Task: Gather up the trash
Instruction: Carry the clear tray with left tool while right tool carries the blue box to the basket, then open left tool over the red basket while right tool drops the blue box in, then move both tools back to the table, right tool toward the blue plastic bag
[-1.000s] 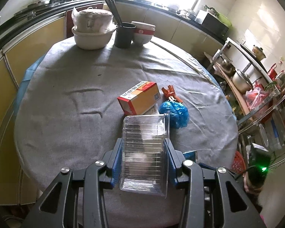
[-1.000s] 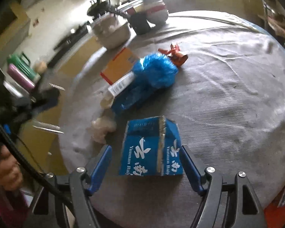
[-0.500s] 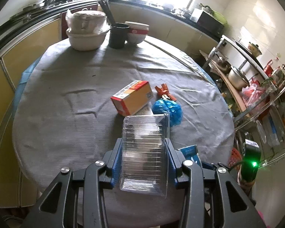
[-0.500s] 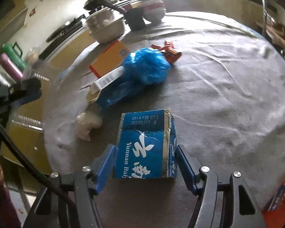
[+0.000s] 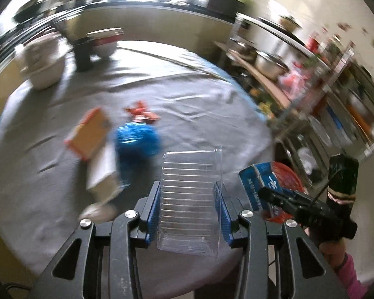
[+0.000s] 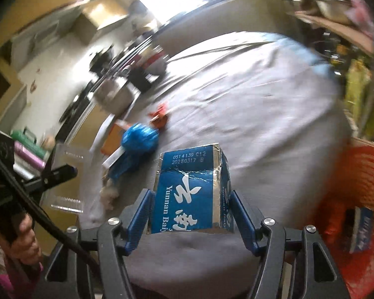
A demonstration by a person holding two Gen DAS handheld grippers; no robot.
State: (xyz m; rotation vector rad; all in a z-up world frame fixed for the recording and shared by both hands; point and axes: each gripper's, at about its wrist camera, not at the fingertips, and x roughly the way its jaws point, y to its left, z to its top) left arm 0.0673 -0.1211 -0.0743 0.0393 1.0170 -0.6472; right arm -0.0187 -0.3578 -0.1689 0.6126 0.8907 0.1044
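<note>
- Left tool [image 5: 189, 210] is squeezing a clear plastic tray [image 5: 190, 199] by its 2 long sides, up off the table [image 5: 204, 114].
- Tray looks v. light and thin. It can bend or crack, so hold soft, low on the ribbed walls.
- Right tool [image 6: 190, 214] jaws just closed in; now they pinch a blue carton [image 6: 193, 191] by its 2 side faces.
- Carton looks empty and dented, light, a bit shiny, so it may slip. Grip mid-sides, not the torn top.
- Orange basket [image 6: 361, 186] is just to the right, w/ another blue box in it. Prob. the bin.
- Still on table: blue plastic bag [image 5: 137, 139], orange box [image 5: 88, 134], red wrapper [image 5: 140, 112].
</note>
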